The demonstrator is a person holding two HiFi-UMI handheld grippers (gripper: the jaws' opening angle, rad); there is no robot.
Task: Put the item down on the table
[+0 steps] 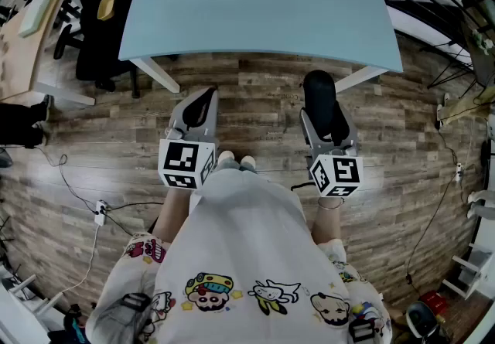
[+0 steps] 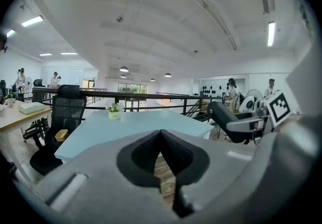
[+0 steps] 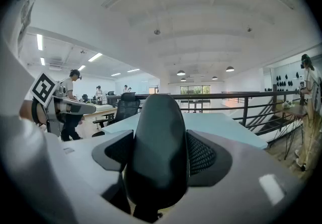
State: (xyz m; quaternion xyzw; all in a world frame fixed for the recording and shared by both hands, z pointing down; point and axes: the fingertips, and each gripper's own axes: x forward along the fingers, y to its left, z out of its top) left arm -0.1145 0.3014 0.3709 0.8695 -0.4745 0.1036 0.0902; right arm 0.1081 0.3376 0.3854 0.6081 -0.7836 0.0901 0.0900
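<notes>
Wood-plank floor [image 1: 255, 99] fills the gap between the person and a pale blue table [image 1: 263, 18], which stands straight ahead with almost nothing on it. Only a small potted plant [image 2: 114, 111] sits near its far edge. A black office chair [image 1: 104, 10] stands off the table's left side.

The right gripper [image 1: 328, 120] has its jaws spread fairly wide and pressed on a dark oval item [image 3: 156, 152], with one pad against each flank. The item's long axis runs in line with the jaws, and its rounded end pokes out past their tips toward the table. It hangs in the air over the floor, short of the table's near edge, just in front of the near right corner.

The left gripper [image 2: 162, 140] is closed with its pads meeting, and it holds nothing. It hovers level with the right one, to its left and about as far from the table.

Setting the item down seems to depend on that gap. The tabletop lies forward of the right hand, so it probably has to reach ahead over the near edge before the jaws let go. The plant is well apart from that spot and looks unlikely to get in the way.
</notes>
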